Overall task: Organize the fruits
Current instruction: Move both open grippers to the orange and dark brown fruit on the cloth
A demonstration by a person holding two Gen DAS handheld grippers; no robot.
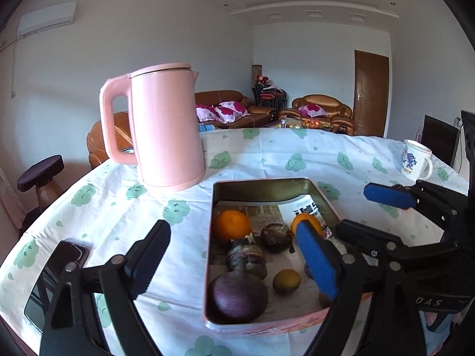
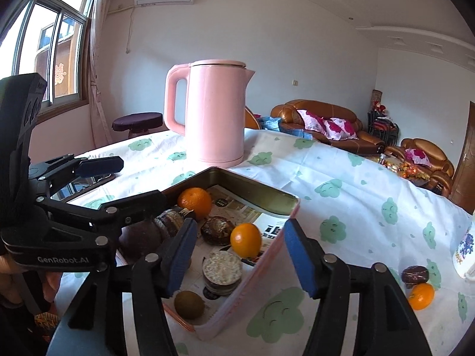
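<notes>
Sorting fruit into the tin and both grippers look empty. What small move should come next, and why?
Probably swing the right gripper right toward the small orange by the mug. Both grippers stand open with nothing between the pads, and that orange and a dark fruit still lie on the cloth outside the tin.

From my remote seat I can't see the tin's (image 1: 299, 184) near right corner behind the left gripper's blue pad, the phone (image 1: 59, 270) is half covered by the black finger, and the mug (image 2: 464, 252) is cut off at the right edge.
</notes>
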